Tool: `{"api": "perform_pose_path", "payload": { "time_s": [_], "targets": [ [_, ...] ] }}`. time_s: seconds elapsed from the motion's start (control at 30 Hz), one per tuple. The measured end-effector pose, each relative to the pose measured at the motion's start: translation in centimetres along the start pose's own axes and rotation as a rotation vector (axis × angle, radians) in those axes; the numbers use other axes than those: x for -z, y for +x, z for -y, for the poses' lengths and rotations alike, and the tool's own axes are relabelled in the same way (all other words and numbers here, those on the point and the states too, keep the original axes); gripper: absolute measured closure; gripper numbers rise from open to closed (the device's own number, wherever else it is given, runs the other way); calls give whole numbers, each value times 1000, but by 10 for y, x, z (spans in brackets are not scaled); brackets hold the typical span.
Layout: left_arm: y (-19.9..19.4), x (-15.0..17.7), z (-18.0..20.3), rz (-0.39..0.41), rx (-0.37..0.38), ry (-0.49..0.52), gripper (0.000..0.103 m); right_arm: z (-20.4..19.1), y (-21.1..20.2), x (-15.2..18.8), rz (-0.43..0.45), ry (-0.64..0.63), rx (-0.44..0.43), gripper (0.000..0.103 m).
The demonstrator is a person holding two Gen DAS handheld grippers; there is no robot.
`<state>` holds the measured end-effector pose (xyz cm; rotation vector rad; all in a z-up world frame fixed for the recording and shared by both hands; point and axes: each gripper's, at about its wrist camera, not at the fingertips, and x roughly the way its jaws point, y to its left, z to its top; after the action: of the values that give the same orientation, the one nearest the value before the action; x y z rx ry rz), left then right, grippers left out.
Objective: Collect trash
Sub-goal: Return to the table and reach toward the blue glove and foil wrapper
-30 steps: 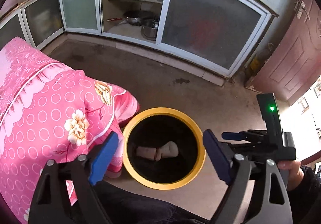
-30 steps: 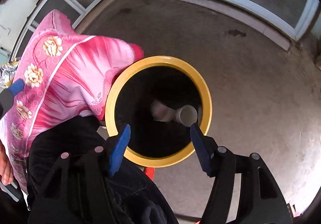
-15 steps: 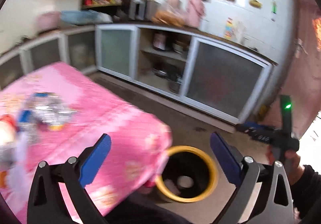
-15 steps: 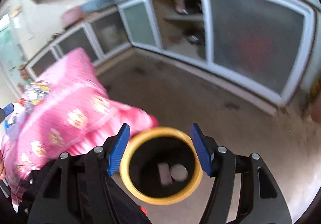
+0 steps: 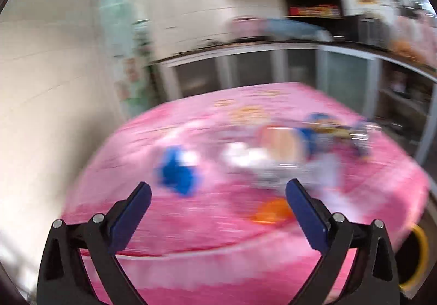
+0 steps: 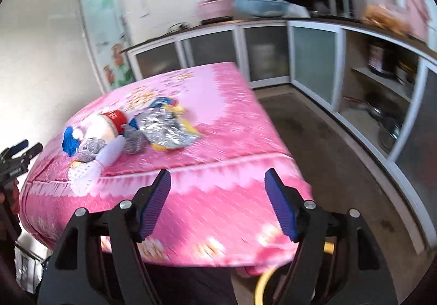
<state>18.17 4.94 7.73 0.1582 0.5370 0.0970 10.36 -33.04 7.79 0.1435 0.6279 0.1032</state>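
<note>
Ahead of the right gripper [image 6: 217, 202], empty with jaws widening, and the left gripper [image 5: 218, 208], empty and spread wide: uncollected trash pile [image 6: 131, 131] on the pink-clothed table [image 6: 218, 119]; yellow-rimmed bin [image 6: 263, 287] below, contents unseen.

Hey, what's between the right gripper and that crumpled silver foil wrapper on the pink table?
Nothing: in the right wrist view only bare pink floral tablecloth lies between the empty, opening right gripper and the crumpled silver foil wrapper.
</note>
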Motion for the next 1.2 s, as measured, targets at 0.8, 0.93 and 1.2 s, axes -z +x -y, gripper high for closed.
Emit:
{"api": "perform_pose_path", "payload": {
  "time_s": [0.8,0.93,1.2],
  "targets": [
    [93,-3,-73,-156,-132,-193,8,-75,128,-41,-97,-194,29,11],
    [107,-9,-67,-177,-128,-163,8,-80,136,-42,-109,-228,26,8],
    [151,-24,-53,-280,-134,-92,8,-84,160,-49,-133,-257,40,8]
  ]
}}
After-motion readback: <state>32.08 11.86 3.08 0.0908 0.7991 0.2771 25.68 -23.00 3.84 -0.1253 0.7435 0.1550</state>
